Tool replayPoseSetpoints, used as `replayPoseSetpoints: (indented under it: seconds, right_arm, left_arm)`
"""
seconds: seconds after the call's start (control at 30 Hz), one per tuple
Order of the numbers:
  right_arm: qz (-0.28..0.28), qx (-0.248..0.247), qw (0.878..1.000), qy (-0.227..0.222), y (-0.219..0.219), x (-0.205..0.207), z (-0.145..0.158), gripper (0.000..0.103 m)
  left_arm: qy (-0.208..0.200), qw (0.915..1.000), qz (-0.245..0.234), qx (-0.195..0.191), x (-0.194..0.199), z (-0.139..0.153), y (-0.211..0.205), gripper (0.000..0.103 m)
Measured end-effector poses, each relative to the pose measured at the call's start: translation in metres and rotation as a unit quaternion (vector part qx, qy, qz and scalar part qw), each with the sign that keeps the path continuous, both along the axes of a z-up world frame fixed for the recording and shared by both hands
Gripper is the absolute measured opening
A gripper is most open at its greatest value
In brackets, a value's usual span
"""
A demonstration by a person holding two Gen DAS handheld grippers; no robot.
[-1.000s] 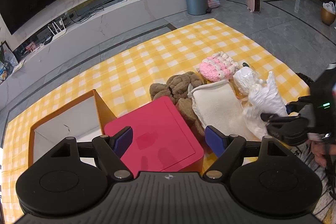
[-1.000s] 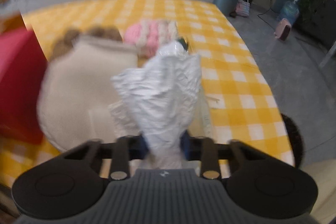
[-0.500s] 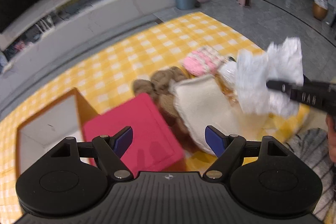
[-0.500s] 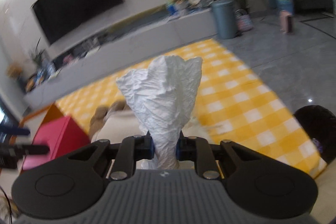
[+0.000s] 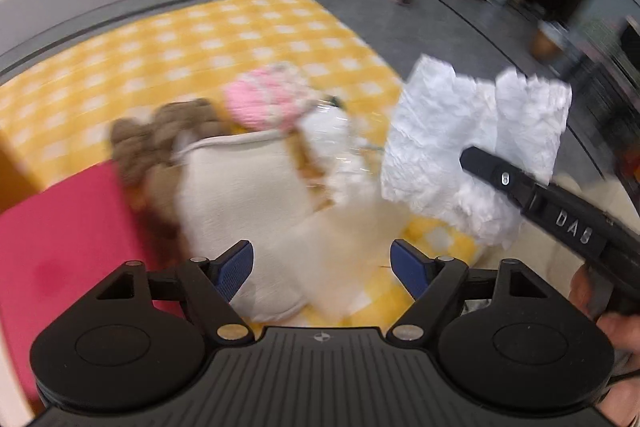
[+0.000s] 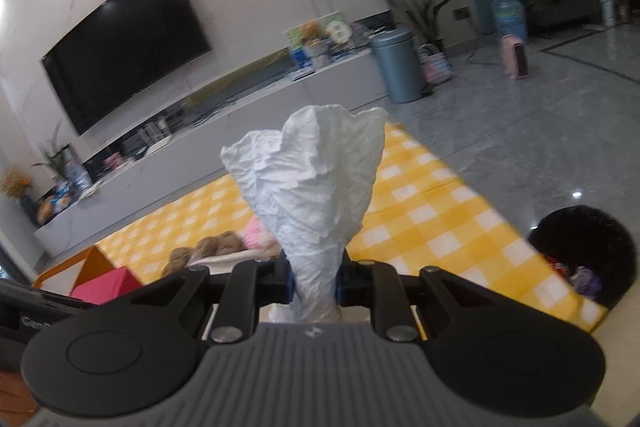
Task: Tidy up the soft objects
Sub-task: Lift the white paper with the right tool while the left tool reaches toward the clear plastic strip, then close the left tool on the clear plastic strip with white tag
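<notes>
**Two grippers, one crumpled white tissue held aloft**

One crumpled white tissue point(image 6: 310, 195) is what we see clenched in the right gripper point(image 6: 313, 285), lifted clear above the yellow checked cloth point(image 6: 420, 219). Our left gripper point(image 5: 322, 267) hangs with its jaws spread and nothing between them, over one cream towel point(image 5: 244, 195). Beside the towel lie one brown plush toy point(image 5: 160, 139) and one pink knitted piece point(image 5: 264, 99). One red box point(image 5: 68, 227) sits to the left, touching the plush.

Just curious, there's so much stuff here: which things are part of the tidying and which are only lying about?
Part of the job:
white crumpled cloth
cream towel
brown plush
pink knitted piece
red box

Lying about:
television
grey bin
water bottle
</notes>
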State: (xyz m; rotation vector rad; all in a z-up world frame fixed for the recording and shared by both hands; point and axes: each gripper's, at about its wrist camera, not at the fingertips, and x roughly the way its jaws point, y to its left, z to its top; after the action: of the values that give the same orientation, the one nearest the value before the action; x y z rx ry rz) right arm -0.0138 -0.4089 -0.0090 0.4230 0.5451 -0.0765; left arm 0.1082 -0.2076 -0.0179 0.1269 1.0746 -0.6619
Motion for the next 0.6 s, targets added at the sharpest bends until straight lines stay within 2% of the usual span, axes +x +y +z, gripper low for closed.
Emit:
replayPoseSetpoints:
  seconds: [0.07, 0.17, 0.27, 0.4, 0.53, 0.57, 0.6]
  right_arm:
    - [-0.020, -0.008, 1.000, -0.003, -0.004, -0.004, 0.002, 0.017]
    - [-0.025, 0.003, 1.000, -0.010, -0.011, -0.009, 0.002, 0.017]
    - [-0.029, -0.002, 1.000, -0.005, -0.012, -0.009, 0.001, 0.017]
    - [-0.025, -0.008, 1.000, 0.002, -0.010, -0.006, -0.002, 0.017]
    - [-0.020, -0.019, 1.000, 0.010, -0.007, -0.003, -0.003, 0.017]
    - [-0.020, -0.020, 1.000, 0.012, -0.007, -0.003, -0.003, 0.017]
    - [-0.020, -0.021, 0.999, 0.013, -0.007, -0.002, -0.004, 0.017]
  left_arm:
    - [-0.011, 0.9967, -0.078, 0.016, 0.005, -0.011, -0.014, 0.093]
    - [-0.073, 0.9881, -0.119, 0.065, 0.002, -0.026, -0.029, 0.093]
    - [-0.078, 0.9761, -0.178, 0.096, 0.000, -0.042, -0.045, 0.094]
    - [-0.081, 0.9629, -0.209, 0.151, -0.009, -0.064, -0.065, 0.095]
    - [-0.095, 0.9547, -0.222, 0.174, -0.013, -0.078, -0.076, 0.094]
    - [-0.100, 0.9530, -0.225, 0.177, -0.012, -0.082, -0.078, 0.092]
    - [-0.107, 0.9507, -0.229, 0.180, -0.013, -0.084, -0.079, 0.081]
